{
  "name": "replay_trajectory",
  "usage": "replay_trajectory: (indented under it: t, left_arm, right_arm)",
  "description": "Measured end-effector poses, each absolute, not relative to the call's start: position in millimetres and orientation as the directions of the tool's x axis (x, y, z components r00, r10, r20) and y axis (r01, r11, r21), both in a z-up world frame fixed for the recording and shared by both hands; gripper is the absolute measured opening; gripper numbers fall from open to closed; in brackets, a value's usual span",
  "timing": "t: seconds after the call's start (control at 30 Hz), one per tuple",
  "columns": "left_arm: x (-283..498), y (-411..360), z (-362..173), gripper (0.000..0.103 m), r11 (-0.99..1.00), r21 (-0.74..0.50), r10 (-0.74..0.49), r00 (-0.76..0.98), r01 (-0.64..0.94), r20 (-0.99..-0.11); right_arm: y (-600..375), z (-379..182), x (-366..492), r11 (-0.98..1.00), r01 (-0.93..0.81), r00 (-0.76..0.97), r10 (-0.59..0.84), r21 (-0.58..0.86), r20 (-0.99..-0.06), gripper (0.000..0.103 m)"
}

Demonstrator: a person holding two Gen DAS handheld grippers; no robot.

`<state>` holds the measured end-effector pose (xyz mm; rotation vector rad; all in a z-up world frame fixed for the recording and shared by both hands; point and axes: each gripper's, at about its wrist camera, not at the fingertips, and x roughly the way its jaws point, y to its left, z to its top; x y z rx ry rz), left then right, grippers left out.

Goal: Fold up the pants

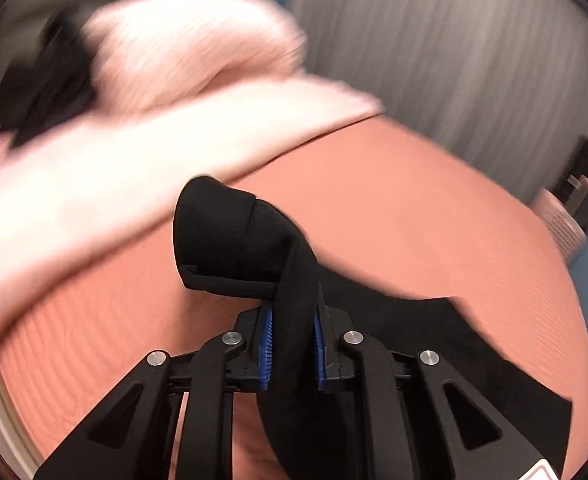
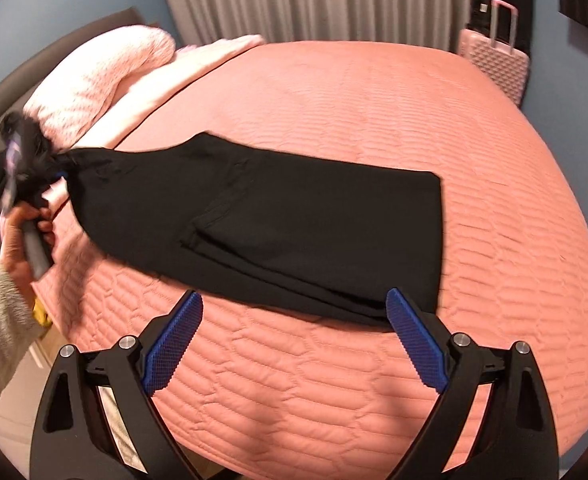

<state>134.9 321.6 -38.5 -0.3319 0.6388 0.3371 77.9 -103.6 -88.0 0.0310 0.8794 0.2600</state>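
Two grippers at a pink bed (image 2: pixel 334 92), black pants (image 2: pixel 294 216) between them. Left gripper (image 1: pixel 293 340) clamped on a bunched end of the pants (image 1: pixel 230 240), blue pads (image 1: pixel 266 340) pinching the cloth, the hem curling over toward 11 o'clock. Right gripper (image 2: pixel 294 336) spread wide, nothing between its blue pads (image 2: pixel 174 340), fingertips just at the near edge of the pants, right pad overlapping the fabric's corner at 4 o'clock; contact hard to judge. Pants laid flat across the quilt, folded lengthwise, stretching from mid-bed out to 9 o'clock, where the left gripper (image 2: pixel 60 172) pulls one end off the surface. Left hand (image 2: pixel 26 236) gripping the handle, sleeve partly cut off at the frame edge. Pillow (image 2: pixel 106 76) at 10 o'clock, curtain (image 2: pixel 314 0) at 12, suitcase (image 2: pixel 494 60) at 1. Left wrist view heavily motion-blurred: pillow (image 1: pixel 174 56) and curtain (image 1: pixel 454 60) smeared, dark shape at 10 o'clock not identifiable.
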Motion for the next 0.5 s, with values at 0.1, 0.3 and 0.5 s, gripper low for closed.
replay_trajectory:
  t: [0.1,0.3,0.5]
  left_arm:
    - [135.3,229.2,9.6,0.01,0.973,-0.1,0.12,0.825,-0.208,-0.552]
    - [121.1,15.7,-15.7,0.017,0.979,0.077,-0.093,0.753,0.187,-0.651]
    - [98.2,-91.8,-108.9,0.023,0.929,0.155,-0.079,0.589,0.336,-0.805]
  right_arm:
    - [-123.8,-87.0,72.8,0.973,-0.171,0.623,0.23,0.157,-0.748,0.092]
    - [-189.3,-96.1,55.9,0.976,-0.05,0.642,0.195,0.213,-0.741,0.092]
    - [-255.5,-114.6,36.2,0.961,0.106,0.63,0.133,0.255,-0.765,0.092]
